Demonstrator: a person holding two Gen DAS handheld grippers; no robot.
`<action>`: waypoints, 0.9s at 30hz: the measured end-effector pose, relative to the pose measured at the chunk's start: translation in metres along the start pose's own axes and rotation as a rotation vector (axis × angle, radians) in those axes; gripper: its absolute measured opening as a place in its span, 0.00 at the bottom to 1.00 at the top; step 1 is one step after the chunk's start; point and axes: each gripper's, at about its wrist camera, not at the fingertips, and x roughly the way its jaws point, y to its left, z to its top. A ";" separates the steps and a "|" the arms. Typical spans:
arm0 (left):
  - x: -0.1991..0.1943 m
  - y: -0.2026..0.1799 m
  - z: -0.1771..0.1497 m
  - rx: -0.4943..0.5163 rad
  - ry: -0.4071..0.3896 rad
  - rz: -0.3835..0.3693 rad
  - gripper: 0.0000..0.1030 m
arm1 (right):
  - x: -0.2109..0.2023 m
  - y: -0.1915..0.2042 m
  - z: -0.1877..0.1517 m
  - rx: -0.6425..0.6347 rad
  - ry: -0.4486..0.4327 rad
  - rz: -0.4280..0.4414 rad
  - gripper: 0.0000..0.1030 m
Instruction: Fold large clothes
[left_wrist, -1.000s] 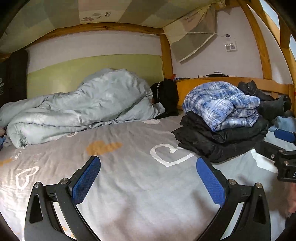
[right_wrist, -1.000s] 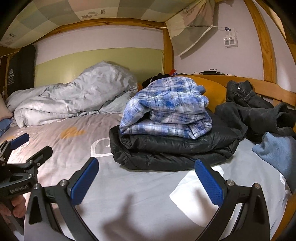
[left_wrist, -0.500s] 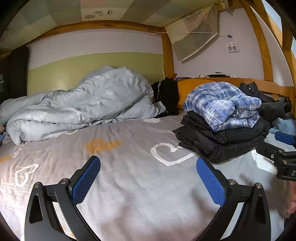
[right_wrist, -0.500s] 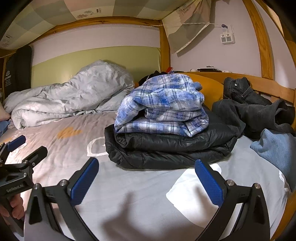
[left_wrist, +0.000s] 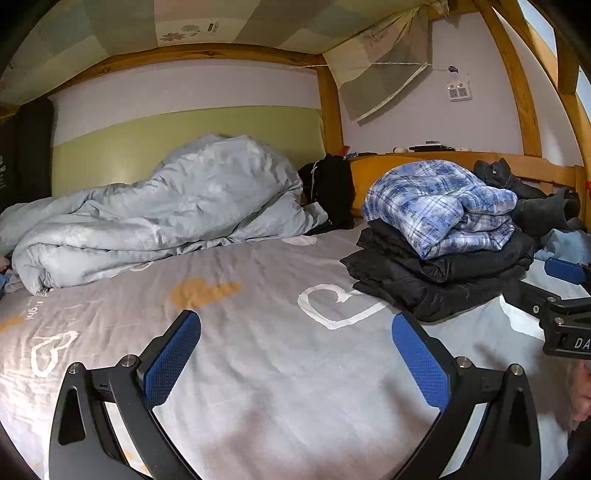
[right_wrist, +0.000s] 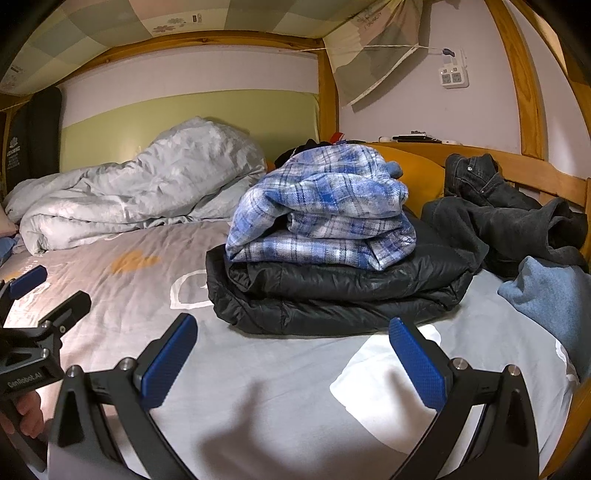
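Note:
A folded blue plaid shirt (right_wrist: 325, 210) (left_wrist: 439, 206) lies on top of a folded black puffer jacket (right_wrist: 332, 291) (left_wrist: 432, 273) on the grey heart-print bed sheet (left_wrist: 258, 332) (right_wrist: 258, 387). My left gripper (left_wrist: 295, 332) hovers open over bare sheet, left of the stack. In the right wrist view my right gripper (right_wrist: 291, 332) is open just in front of the black jacket, with nothing between its fingers. Unfolded dark jeans and a dark sweater (right_wrist: 506, 218) lie at the right, with a light blue garment (right_wrist: 554, 295) nearer.
A crumpled pale grey duvet (left_wrist: 155, 218) fills the back left of the bed. A black garment (left_wrist: 328, 188) and an orange pillow (right_wrist: 417, 173) sit at the headboard. Wooden bunk rails (right_wrist: 535, 173) border the right side.
Both grippers have shifted only slightly. In the right wrist view the clothes stack sits a little further left than before. Both stay open.

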 end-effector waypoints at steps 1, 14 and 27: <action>0.000 0.000 0.000 0.001 -0.001 0.000 1.00 | 0.000 0.000 0.000 0.000 0.003 0.000 1.00; 0.000 -0.001 -0.001 -0.009 0.006 0.003 1.00 | 0.002 0.000 -0.001 -0.002 0.012 -0.012 1.00; 0.000 0.000 0.000 -0.002 0.012 -0.001 1.00 | 0.002 0.000 -0.001 -0.012 0.005 -0.014 1.00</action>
